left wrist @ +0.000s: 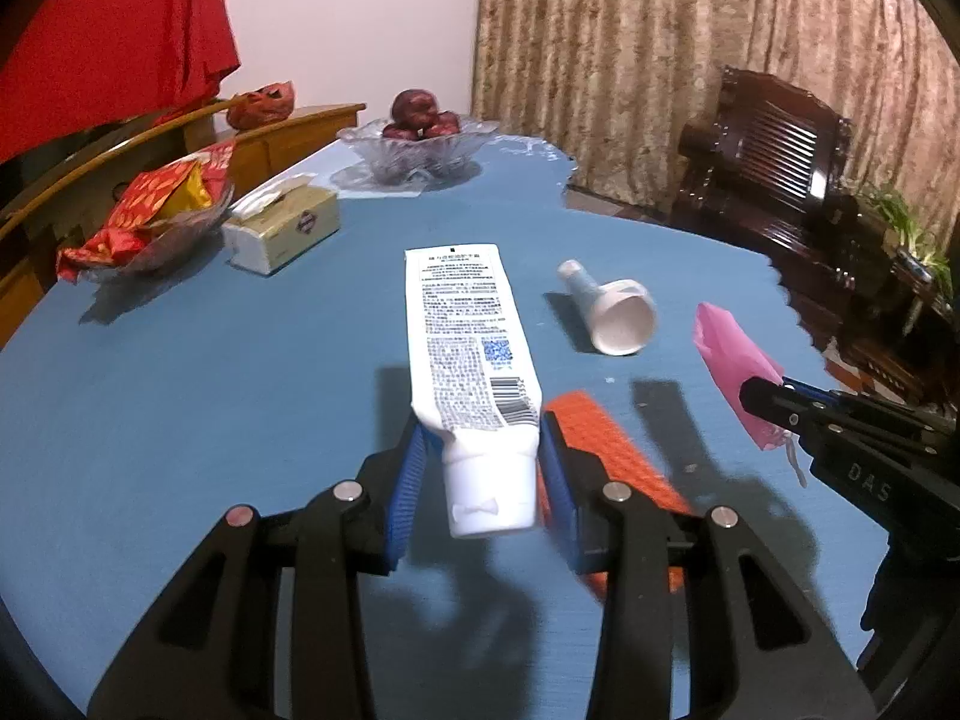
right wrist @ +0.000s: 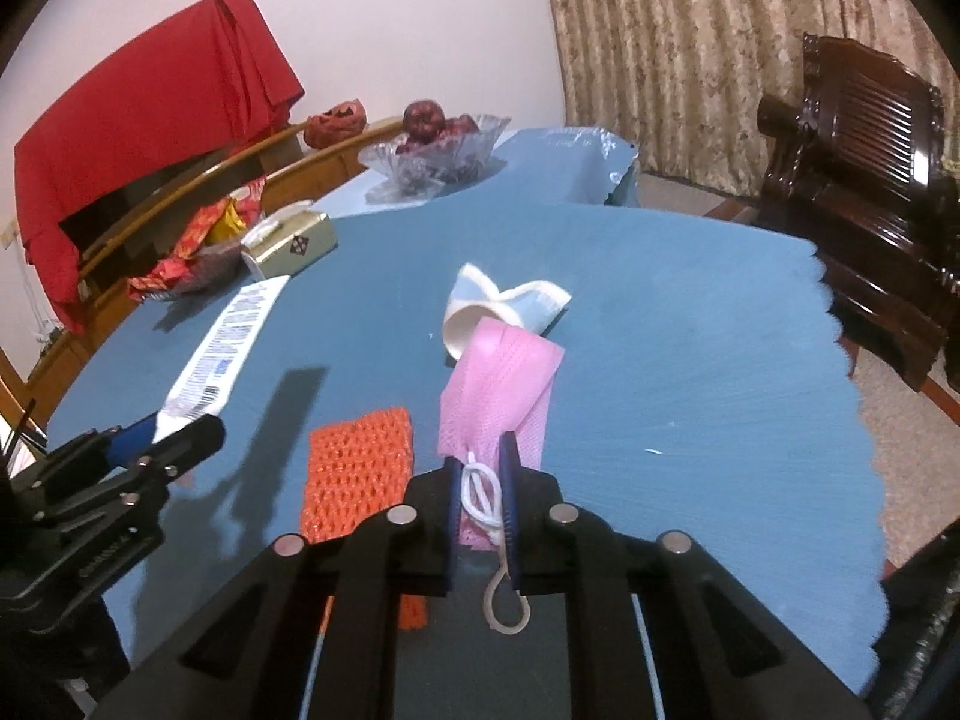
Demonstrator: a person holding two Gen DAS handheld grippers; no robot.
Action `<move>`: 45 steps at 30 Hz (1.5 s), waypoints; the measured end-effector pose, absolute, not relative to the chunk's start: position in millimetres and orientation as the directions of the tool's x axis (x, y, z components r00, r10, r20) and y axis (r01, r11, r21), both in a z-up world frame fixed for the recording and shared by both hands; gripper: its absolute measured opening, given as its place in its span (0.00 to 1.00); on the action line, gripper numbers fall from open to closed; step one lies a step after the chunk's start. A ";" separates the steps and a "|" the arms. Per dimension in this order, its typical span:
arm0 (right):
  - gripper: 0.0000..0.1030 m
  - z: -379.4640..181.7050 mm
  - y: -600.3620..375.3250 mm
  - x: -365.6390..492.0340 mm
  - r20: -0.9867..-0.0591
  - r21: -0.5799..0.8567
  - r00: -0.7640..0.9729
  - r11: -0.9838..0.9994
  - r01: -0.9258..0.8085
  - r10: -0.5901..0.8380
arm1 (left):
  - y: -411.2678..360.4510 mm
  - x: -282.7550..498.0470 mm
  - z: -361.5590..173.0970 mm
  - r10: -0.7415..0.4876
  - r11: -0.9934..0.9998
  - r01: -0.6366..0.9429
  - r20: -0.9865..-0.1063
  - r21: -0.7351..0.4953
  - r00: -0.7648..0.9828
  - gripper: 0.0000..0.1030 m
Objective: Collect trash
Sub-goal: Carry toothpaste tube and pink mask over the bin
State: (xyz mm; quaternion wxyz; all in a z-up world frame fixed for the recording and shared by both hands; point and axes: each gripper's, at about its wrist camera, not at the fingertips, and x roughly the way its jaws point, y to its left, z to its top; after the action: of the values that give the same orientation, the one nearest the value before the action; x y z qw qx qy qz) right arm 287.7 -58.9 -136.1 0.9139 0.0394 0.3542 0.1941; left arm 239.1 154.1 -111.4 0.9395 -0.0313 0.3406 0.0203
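Note:
My left gripper (left wrist: pixel 483 450) is shut on a flattened white tube (left wrist: pixel 465 336) near its cap and holds it above the blue table (left wrist: pixel 180 420); it also shows in the right wrist view (right wrist: pixel 222 342). My right gripper (right wrist: pixel 480 474) is shut on a pink face mask (right wrist: pixel 501 390) with white ear loops, also lifted; the mask shows at right in the left wrist view (left wrist: pixel 732 366). An orange foam net (right wrist: pixel 360 468) lies on the table between the grippers. A crushed white paper cup (right wrist: pixel 504 312) lies beyond the mask.
A tissue box (left wrist: pixel 282 231), a glass dish of red snack packets (left wrist: pixel 150 222) and a glass fruit bowl (left wrist: pixel 420 147) stand at the far left. A dark wooden chair (right wrist: pixel 864 192) stands off the table's right edge.

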 end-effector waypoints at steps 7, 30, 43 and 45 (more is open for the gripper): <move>0.12 -110.8 -85.6 266.6 -0.592 0.210 0.711 0.924 -0.319 0.380 | 125.0 232.4 -95.3 -0.022 0.999 -0.011 -0.619 -0.050 0.785 0.35; 0.12 -68.4 -195.7 179.5 -0.540 0.158 0.809 0.973 -0.171 0.230 | 0.7 195.2 -59.4 -0.230 0.971 0.226 -0.571 -0.079 0.788 0.35; 0.12 -64.6 -272.8 131.1 -0.522 0.161 0.848 0.987 -0.011 0.095 | -77.6 172.8 -57.0 -0.363 0.920 0.381 -0.558 -0.089 0.746 0.35; 0.12 -64.6 -285.2 124.3 -0.522 0.162 0.850 0.987 0.016 0.072 | -91.7 167.8 -57.9 -0.384 0.908 0.410 -0.555 -0.084 0.738 0.35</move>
State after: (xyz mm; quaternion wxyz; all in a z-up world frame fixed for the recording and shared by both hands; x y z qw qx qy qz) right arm 124.3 -285.2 -64.6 0.9583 0.0804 0.2738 0.0144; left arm 167.8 -91.7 -57.9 0.9318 0.0217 0.2930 -0.2130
